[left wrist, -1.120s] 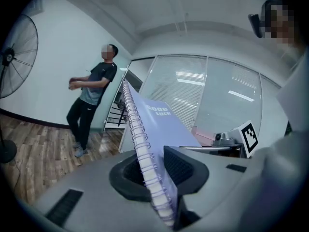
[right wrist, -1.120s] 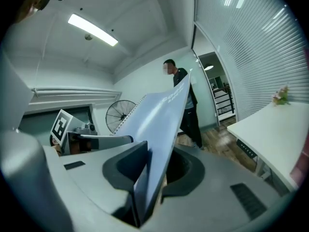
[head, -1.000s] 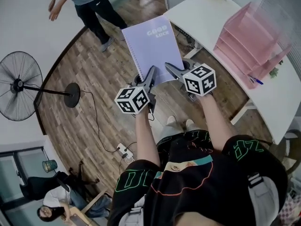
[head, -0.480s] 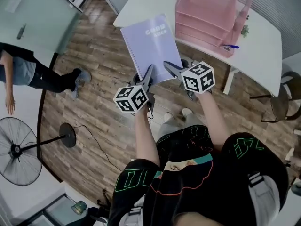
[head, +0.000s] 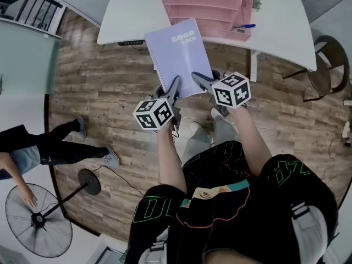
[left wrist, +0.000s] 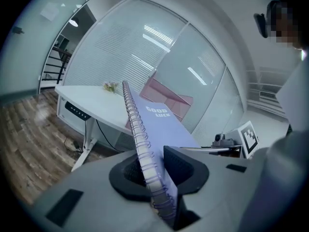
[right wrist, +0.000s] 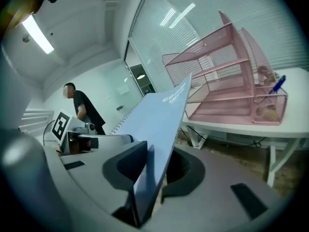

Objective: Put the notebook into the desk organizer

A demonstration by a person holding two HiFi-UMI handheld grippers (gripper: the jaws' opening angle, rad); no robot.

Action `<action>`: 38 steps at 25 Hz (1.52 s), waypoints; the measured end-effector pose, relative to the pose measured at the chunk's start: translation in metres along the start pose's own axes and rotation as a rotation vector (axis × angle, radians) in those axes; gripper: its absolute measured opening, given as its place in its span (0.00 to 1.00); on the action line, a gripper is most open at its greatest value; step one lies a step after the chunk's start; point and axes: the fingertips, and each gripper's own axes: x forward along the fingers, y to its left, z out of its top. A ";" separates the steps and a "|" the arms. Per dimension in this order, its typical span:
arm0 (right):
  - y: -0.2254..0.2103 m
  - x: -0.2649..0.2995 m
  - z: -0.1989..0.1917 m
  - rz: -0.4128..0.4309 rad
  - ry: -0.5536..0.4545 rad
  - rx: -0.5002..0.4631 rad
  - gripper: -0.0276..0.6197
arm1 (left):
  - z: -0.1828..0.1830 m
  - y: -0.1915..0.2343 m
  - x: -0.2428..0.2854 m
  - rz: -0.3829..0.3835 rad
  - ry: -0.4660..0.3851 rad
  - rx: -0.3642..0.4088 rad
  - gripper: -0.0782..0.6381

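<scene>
— Left gripper (head: pixel 175 88), what's it holding?
— I have it clamped on the notebook (head: pixel 179 54) at the spiral edge. Right gripper (head: pixel 199 80) pinches the other edge. Notebook is upper centre of frame, below the pink organizer (head: pixel 206 4) on the desk (head: pixel 132 12).

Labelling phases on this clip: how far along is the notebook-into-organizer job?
Done: the notebook is picked up, clamped at its near edge by the left hand-held gripper on the spiral side and the right hand-held gripper on the other. In hand: it is held in the air in front of the white desk. Left: reach the pink desk organizer and slot it in.
</scene>
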 end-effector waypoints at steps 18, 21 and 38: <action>-0.083 -0.033 -0.005 -0.168 -0.064 0.196 0.18 | -0.010 -0.027 0.092 -0.200 0.194 0.018 0.23; -0.094 -0.033 0.000 -0.180 -0.068 0.210 0.18 | -0.007 -0.027 0.105 -0.215 0.206 0.006 0.23; -0.123 -0.021 0.027 -0.183 -0.095 0.244 0.19 | 0.018 -0.013 0.141 -0.247 0.196 -0.139 0.23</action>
